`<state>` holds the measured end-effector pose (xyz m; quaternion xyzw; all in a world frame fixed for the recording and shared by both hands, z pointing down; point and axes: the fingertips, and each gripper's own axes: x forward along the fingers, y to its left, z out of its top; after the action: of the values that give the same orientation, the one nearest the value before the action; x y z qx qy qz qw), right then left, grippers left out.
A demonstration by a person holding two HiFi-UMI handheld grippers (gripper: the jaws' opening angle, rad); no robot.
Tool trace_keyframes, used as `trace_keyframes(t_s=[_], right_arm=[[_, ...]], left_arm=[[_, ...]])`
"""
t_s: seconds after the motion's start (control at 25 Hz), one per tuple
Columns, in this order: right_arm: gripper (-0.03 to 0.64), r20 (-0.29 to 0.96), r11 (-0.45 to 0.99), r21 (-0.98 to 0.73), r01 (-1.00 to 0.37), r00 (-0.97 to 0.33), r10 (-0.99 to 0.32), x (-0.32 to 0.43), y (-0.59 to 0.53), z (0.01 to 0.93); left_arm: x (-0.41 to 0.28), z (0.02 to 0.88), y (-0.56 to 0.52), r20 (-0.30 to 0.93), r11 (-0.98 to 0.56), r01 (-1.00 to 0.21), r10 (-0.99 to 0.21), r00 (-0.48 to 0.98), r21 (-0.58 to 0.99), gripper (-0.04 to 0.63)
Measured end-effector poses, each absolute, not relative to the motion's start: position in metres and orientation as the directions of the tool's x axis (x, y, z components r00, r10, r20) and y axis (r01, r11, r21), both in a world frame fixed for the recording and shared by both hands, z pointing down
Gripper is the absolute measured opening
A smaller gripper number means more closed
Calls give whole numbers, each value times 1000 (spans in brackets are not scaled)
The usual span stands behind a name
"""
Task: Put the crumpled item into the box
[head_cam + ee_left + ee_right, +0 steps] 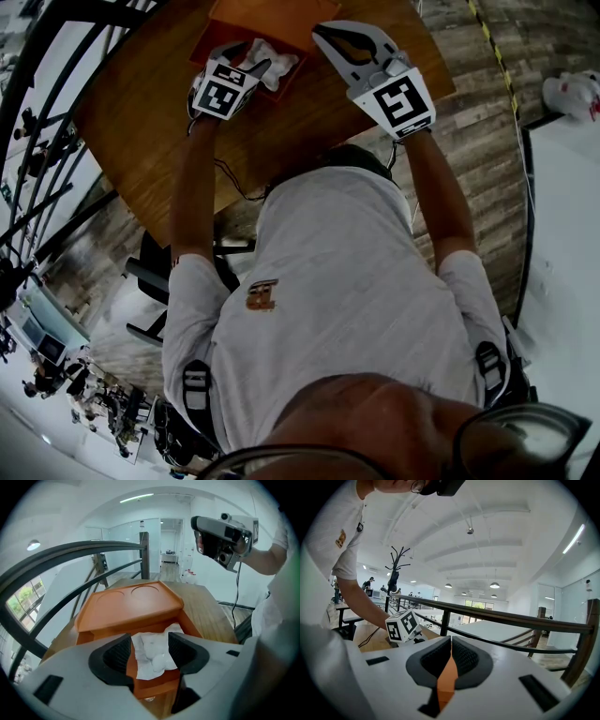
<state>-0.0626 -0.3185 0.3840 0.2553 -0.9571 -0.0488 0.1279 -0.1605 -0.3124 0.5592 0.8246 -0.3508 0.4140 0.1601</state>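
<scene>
Seen along the left gripper (pixel 149 641), its jaws stand wide apart and grip nothing. Just beyond and below them a crumpled item (pixel 152 656), white tissue-like paper, lies inside the orange box (pixel 190 623), touching neither pad. Behind it the box's lid (pixel 129 604) stands raised. The drop-in step looks done; the next move likely calls for lifting this gripper straight up and away without snagging the paper. To its right, the right gripper (pixel 451 641) has its jaws drawn together, an orange sliver showing between them, perhaps the box's edge; I cannot tell. Farther off, a dark railing (pixel 70 557). No readable writing, only black-and-white square markers.
</scene>
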Motion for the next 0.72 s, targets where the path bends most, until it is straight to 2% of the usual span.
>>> trace_keyframes(t_s=[0.4, 0.52, 0.72], right_arm=[[34, 207, 878, 158, -453, -854, -478, -72, -309, 382], [34, 196, 881, 154, -447, -860, -471, -74, -305, 377], [34, 177, 889, 145, -435, -872, -456, -83, -298, 371]], left_arm=[[-165, 518, -314, 660, -601, -796, -626, 414, -71, 250], [-163, 497, -313, 580, -569, -820, -690, 433, -65, 249], [-156, 458, -307, 417, -528, -848, -782, 464, -47, 182]])
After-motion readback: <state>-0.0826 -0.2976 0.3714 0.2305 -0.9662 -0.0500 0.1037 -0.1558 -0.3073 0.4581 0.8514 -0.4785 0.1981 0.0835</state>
